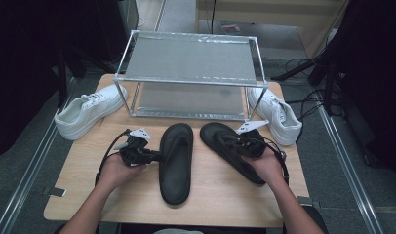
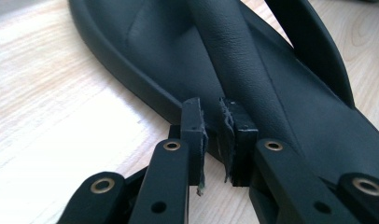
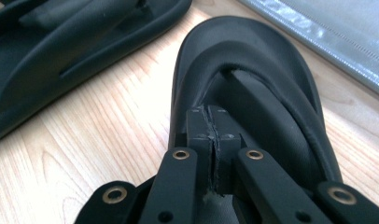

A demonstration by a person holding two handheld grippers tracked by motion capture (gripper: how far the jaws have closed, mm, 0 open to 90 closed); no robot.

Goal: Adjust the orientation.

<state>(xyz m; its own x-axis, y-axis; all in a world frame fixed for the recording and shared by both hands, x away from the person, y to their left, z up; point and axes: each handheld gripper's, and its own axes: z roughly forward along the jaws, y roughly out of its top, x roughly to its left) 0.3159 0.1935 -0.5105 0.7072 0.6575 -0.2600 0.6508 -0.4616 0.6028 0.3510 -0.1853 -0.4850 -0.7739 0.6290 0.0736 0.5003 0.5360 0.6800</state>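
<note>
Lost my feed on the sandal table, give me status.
Right gripper shut on right sandal strap. Left gripper at left sandal, pads apart, strap edge between. Shoe rack behind; nothing blocking.

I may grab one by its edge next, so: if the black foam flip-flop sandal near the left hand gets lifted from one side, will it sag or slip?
The black foam flip-flop sandal looks thick-soled and moulded, so it would probably bend only a little. Its matt, faintly grained surface suggests decent grip. Lying flat on the wooden table, it should slide when pushed, not roll or tip.
</note>
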